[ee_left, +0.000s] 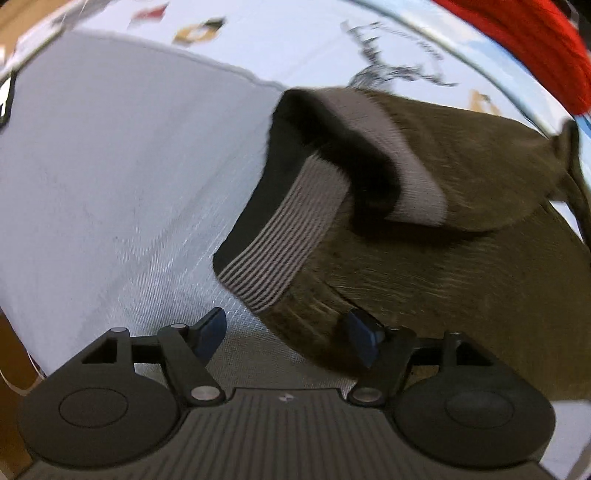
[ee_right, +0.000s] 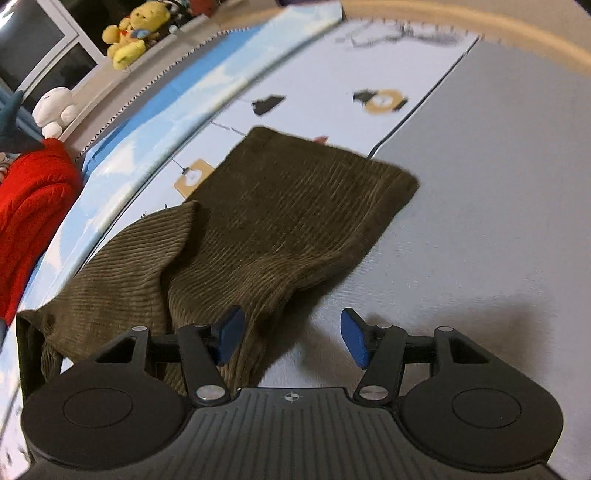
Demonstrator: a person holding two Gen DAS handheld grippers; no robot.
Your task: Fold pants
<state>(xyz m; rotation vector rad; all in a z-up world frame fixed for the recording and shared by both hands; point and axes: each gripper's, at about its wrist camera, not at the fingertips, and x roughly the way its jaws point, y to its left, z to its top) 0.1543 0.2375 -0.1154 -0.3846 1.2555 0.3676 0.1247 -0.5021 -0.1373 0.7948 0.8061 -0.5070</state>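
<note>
Olive-brown corduroy pants lie on a pale grey sheet. Their grey striped waistband is turned up and shows the dark inside. My left gripper points down at the waistband corner, open, with the cloth's edge between its blue pads but not pinched. In the right wrist view the pants lie partly folded, one layer over another. My right gripper is open at their near edge, its left pad over the fabric and its right pad over bare sheet.
A red knitted garment lies at the left edge of the bed, seen also as red knit. A yellow plush toy and a white plush toy sit behind. A printed sheet borders the grey one.
</note>
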